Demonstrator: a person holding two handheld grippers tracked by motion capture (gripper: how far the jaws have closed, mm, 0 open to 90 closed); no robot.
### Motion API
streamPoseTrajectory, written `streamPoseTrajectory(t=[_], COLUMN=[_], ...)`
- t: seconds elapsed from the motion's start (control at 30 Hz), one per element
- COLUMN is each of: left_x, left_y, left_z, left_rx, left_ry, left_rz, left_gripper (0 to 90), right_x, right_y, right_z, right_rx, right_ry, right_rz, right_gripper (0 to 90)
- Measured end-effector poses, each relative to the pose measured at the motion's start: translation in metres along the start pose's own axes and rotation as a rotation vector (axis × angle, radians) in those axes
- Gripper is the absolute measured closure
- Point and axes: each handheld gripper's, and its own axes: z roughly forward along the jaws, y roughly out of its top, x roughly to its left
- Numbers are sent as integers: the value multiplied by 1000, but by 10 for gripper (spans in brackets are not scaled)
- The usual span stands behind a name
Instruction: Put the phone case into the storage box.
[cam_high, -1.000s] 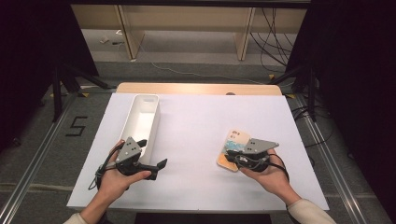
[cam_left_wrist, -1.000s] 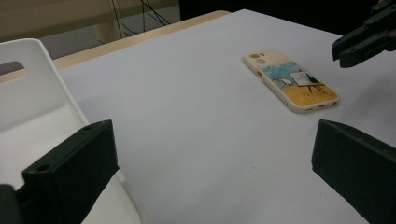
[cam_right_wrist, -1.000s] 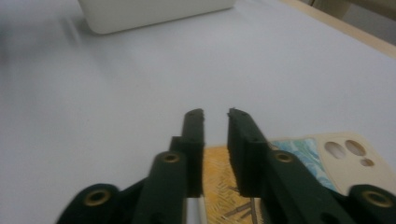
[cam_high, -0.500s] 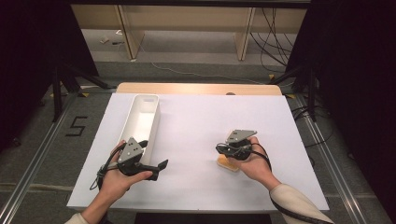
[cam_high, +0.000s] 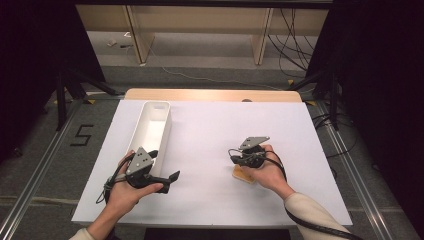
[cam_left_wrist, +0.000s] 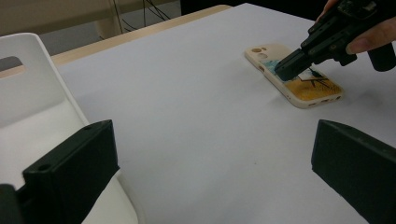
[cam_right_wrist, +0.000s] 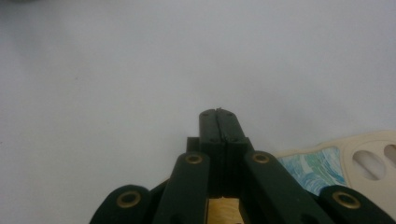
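Right gripper (cam_right_wrist: 219, 122), jaws pressed together on nothing, rests over the cream rectangular phone case (cam_left_wrist: 293, 74) with a blue-and-orange print. The case's long axis runs 10-to-4 o'clock in the left gripper view. Left gripper (cam_high: 167, 178), wide open, stays well apart.

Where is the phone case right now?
The phone case lies flat on the white table, on its right side in the high view, under the shut right gripper and far from the white bin.
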Motion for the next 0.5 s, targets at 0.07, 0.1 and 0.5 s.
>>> streamPoseTrajectory(t=[0.07, 0.1, 0.5], left_x=[0, 0, -1], left_y=[0, 0, -1], left_z=[0, 0, 1], left_rx=[1, 1, 7], left_ry=[0, 0, -6], left_rz=[2, 2, 8], left_gripper=[0, 0, 0], right_x=[-1, -1, -1], right_y=[0, 0, -3], right_z=[3, 4, 13], right_rx=[7, 9, 61], right_ry=[0, 2, 12], right_rz=[7, 8, 15], right_gripper=[900, 900, 900])
